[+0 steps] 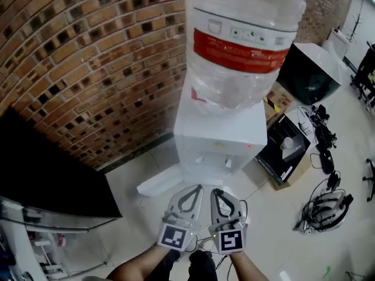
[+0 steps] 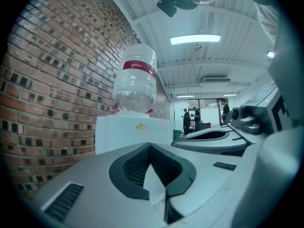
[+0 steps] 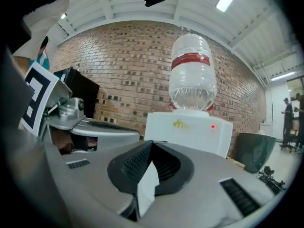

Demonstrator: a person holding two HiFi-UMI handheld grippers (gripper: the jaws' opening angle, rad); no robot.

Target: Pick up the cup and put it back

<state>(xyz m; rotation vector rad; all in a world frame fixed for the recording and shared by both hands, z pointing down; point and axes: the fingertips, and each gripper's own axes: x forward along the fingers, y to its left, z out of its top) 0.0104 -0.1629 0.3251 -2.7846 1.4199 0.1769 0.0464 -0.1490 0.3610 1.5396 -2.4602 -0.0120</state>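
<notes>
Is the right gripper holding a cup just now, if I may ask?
No, the right gripper has its jaws shut together with nothing between them.

The head view looks steeply down on a water dispenser (image 1: 220, 139) close ahead. Cameras on the left gripper (image 1: 196, 189) and right gripper (image 1: 217, 192) face it roughly level, side by side.

Ceiling strip lights (image 2: 195, 39) lit the room evenly and glared white in the left gripper view. Both gripper views bent hard toward dark, vignetted corners, with the left gripper (image 2: 151, 148) and right gripper (image 3: 152, 145) soft up close. The head view was dimmer; the water bottle (image 1: 246, 34) carried pale sheen and slight blur.
</notes>
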